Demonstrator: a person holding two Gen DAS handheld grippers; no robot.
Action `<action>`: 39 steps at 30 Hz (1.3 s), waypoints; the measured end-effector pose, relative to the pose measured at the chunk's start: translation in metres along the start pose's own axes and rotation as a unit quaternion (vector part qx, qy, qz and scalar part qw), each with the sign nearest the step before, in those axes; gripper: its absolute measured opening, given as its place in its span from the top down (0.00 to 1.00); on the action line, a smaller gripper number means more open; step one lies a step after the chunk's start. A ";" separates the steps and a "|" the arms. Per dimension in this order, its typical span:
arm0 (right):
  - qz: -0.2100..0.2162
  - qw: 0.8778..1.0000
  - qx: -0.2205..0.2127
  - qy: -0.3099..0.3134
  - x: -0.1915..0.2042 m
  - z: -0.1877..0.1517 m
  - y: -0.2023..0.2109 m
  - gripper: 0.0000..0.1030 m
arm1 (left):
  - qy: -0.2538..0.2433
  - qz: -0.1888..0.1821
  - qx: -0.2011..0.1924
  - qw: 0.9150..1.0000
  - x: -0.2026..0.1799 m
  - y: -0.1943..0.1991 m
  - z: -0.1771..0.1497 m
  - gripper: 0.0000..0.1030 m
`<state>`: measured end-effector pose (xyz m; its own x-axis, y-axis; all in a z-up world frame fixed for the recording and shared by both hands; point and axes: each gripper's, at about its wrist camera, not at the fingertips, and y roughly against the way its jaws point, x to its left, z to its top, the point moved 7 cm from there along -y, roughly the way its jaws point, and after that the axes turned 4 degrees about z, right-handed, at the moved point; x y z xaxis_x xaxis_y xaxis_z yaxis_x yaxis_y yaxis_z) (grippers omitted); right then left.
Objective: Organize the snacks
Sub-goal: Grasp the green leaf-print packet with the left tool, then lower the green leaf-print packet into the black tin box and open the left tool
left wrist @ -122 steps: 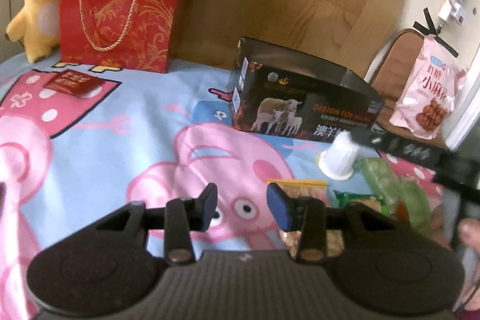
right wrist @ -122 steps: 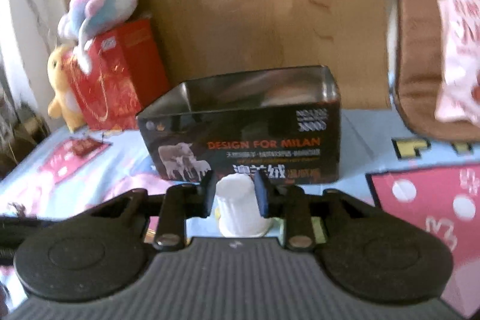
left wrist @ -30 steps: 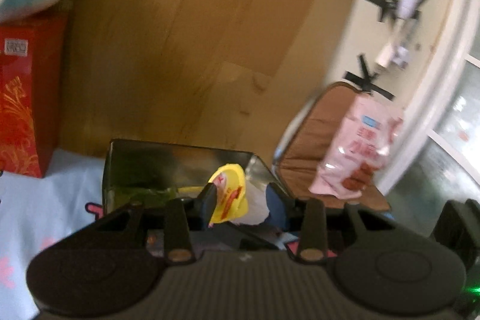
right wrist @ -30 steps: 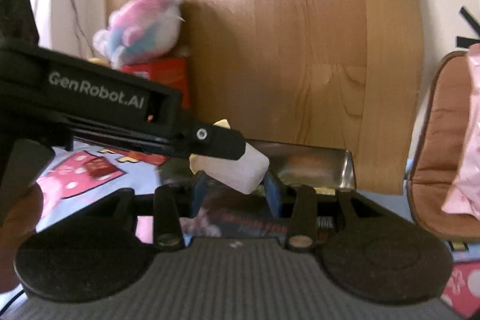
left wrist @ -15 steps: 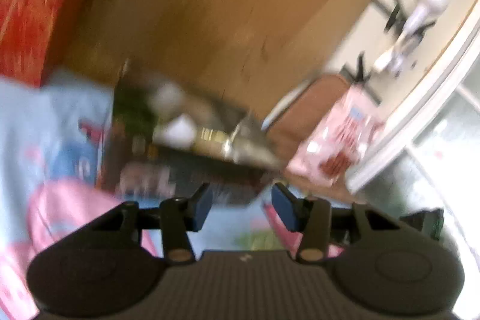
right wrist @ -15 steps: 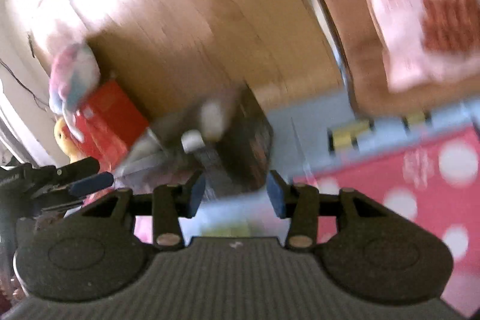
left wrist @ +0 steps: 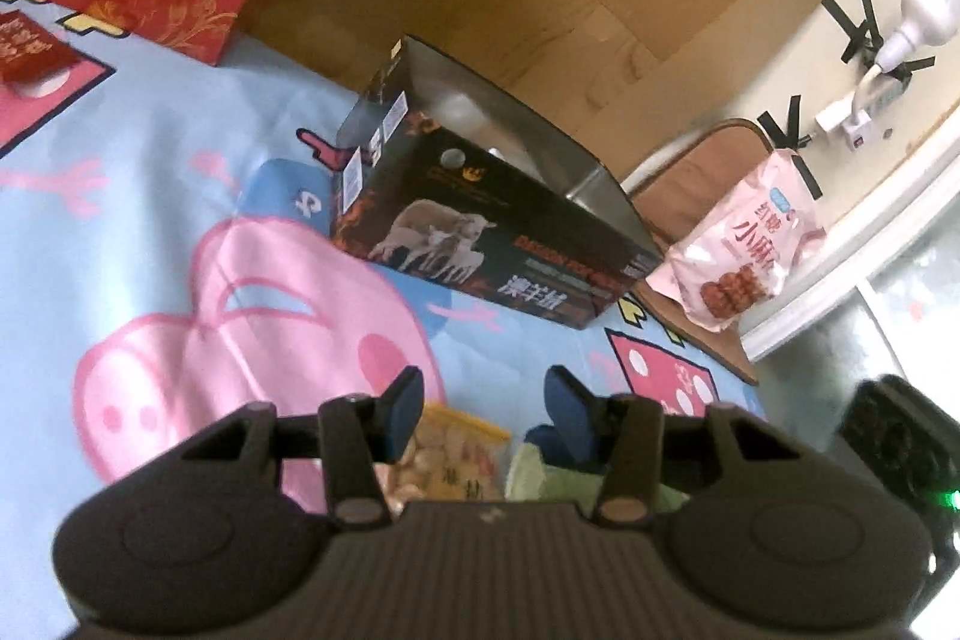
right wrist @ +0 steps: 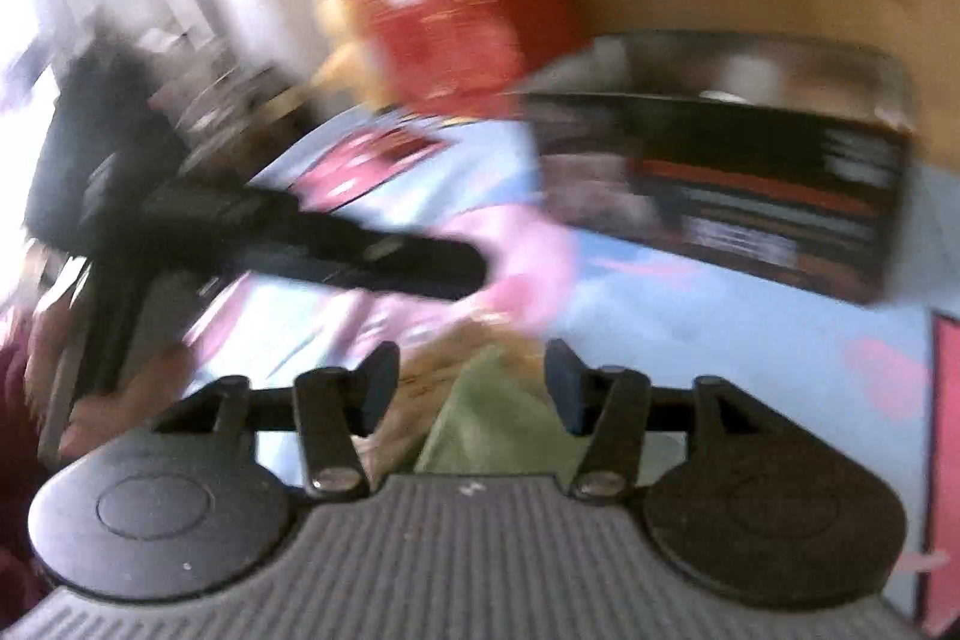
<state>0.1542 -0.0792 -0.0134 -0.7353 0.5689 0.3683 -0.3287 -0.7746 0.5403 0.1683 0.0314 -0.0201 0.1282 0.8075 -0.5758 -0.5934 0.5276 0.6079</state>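
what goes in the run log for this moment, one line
left gripper: open, empty, above yellow snack packet | right gripper: open, empty, above green packet | black box: upright, open-topped

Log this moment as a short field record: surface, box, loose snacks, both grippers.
surface: cartoon pig sheet
box: black box, open top, standing on the sheet
loose snacks: yellow packet and green packet lying side by side near the left gripper
left gripper: open, empty, above the packets
right gripper: open, empty, over the green packet; view blurred
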 end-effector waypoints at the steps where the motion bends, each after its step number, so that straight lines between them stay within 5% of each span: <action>1: -0.013 1.000 -0.008 0.011 0.006 -0.002 0.003 0.37 | -0.004 -0.001 0.002 1.000 -0.002 0.001 -0.002 0.56; 7: -0.065 0.994 -0.079 -0.037 0.005 -0.022 0.047 0.37 | -0.033 -0.022 0.017 0.999 -0.027 -0.003 -0.021 0.54; 12: -0.138 0.988 -0.051 -0.047 -0.008 -0.054 0.051 0.37 | -0.051 -0.024 0.033 0.998 -0.040 -0.011 -0.041 0.53; 22: -0.209 0.977 -0.032 0.016 -0.011 -0.052 0.029 0.33 | -0.069 0.004 0.035 0.997 -0.046 -0.018 -0.053 0.55; 25: -0.201 0.979 -0.029 0.033 -0.004 -0.051 0.025 0.49 | -0.080 0.016 0.043 0.996 -0.048 -0.024 -0.058 0.60; 27: -0.212 0.976 -0.032 0.040 0.000 -0.052 0.026 0.50 | -0.084 0.015 0.040 0.996 -0.049 -0.020 -0.059 0.60; 32: -0.218 0.971 -0.084 0.055 0.014 -0.041 0.043 0.51 | -0.071 -0.021 0.012 0.997 -0.057 0.005 -0.041 0.60; 39: -0.222 0.963 -0.137 0.072 0.004 0.014 0.046 0.51 | -0.093 -0.015 -0.041 0.995 -0.071 0.011 0.015 0.59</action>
<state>0.1445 -0.1081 0.0239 -0.5538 0.8322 0.0280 -0.7593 -0.5186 0.3931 0.1647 -0.0165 0.0357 0.2867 0.8308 -0.4770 -0.6484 0.5348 0.5418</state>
